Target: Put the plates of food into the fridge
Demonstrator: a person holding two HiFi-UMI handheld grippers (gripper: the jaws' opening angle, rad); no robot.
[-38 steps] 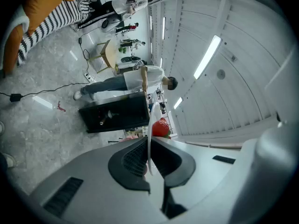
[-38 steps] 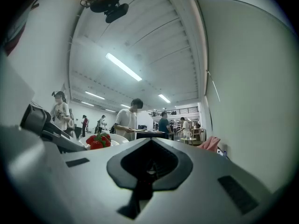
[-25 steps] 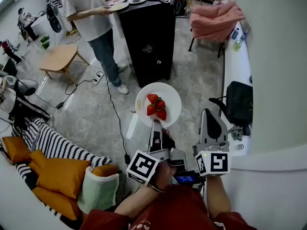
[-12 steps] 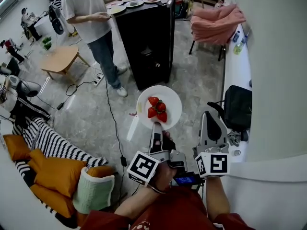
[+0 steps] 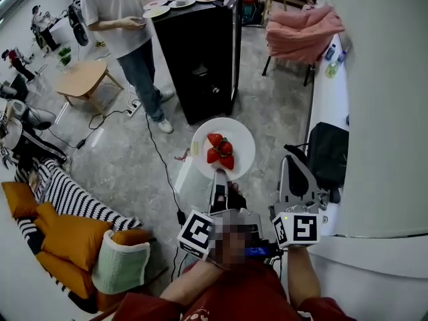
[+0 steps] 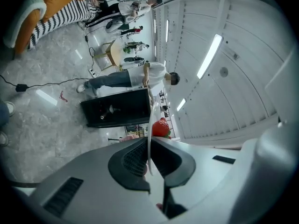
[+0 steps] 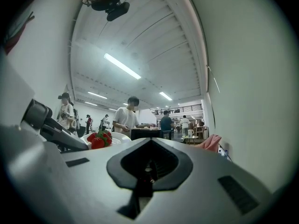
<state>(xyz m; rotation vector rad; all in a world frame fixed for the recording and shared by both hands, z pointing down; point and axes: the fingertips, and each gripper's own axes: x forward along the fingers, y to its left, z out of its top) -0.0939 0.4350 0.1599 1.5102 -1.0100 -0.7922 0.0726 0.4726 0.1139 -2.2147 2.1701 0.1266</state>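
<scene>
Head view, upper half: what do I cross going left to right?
Light wooden low table → person in a white T-shirt and jeans → tall black cabinet → pink cloth draped over a chair. The white plate of strawberries is left out because it overlaps the cabinet's span.

Plates of food (image 5: pixel 182 3) line the top of a black cabinet (image 5: pixel 204 59). A black cable (image 5: pixel 160 156) trails across the grey floor (image 5: pixel 120 166) near a low wooden table (image 5: pixel 80 79). A black bag (image 5: pixel 328 154) sits on the white counter (image 5: pixel 324 99).
</scene>
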